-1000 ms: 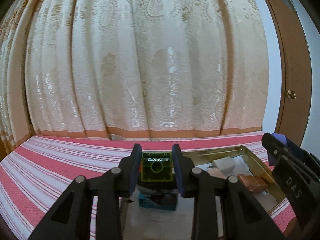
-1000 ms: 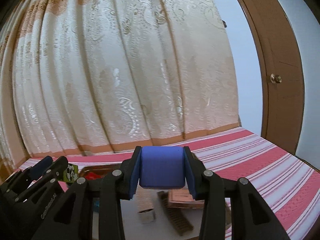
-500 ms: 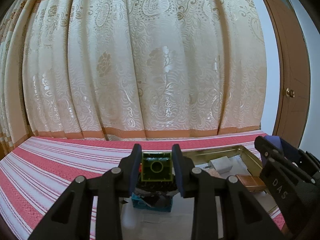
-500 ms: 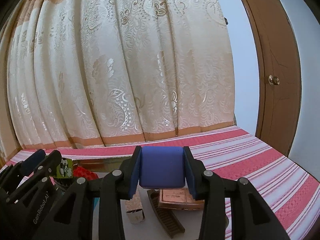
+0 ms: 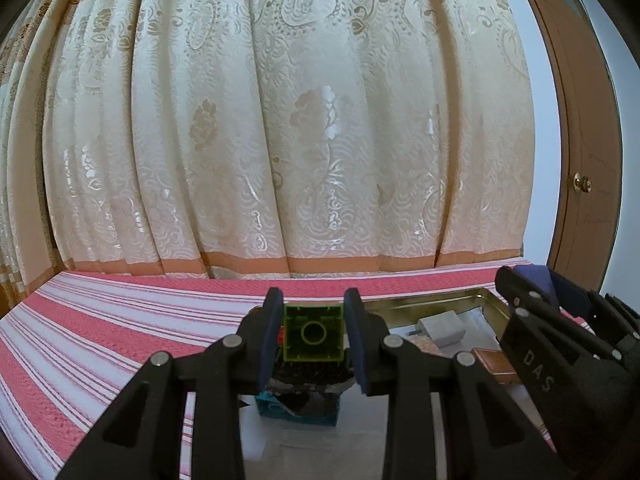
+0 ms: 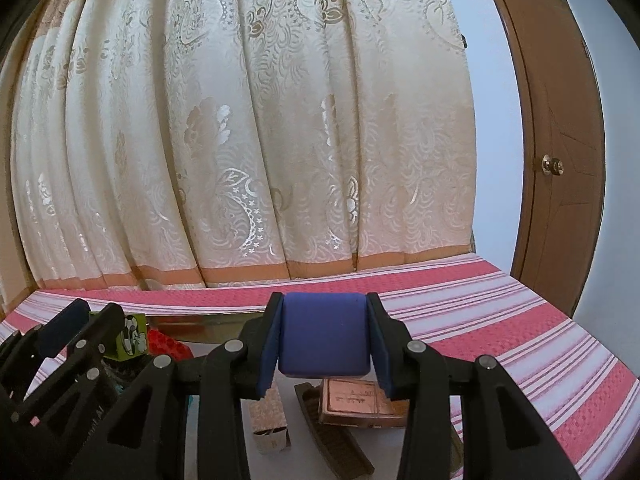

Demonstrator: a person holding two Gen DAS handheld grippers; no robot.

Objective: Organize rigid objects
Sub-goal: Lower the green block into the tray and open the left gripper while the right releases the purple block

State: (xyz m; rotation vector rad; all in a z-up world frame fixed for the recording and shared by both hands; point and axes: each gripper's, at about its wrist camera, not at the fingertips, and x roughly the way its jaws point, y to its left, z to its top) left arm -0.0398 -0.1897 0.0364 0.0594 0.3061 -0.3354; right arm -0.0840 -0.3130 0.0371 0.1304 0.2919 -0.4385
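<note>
My left gripper [image 5: 314,334] is shut on a translucent green building block [image 5: 314,334], held above a metal tray [image 5: 424,304]. A dark blue rounded box [image 6: 323,334] sits between the pads of my right gripper [image 6: 323,336], which is shut on it. In the right wrist view the left gripper [image 6: 60,344] shows at the lower left with the green block [image 6: 130,336] in it. At the right edge of the left wrist view the right gripper [image 5: 560,340] appears with the blue box [image 5: 538,278].
The tray rests on a bed with a pink and white striped cover [image 5: 100,320]. Inside lie a white adapter [image 5: 442,326], a brown box [image 6: 358,400], a dark comb-like piece [image 6: 332,440], a small patterned carton [image 6: 270,424] and a teal box [image 5: 296,412]. A cream curtain [image 5: 280,140] hangs behind; a wooden door [image 6: 560,160] stands right.
Both grippers keep their grips. The views have tilted a little, so the tray contents sit slightly differently; the right gripper has rolled slightly.
</note>
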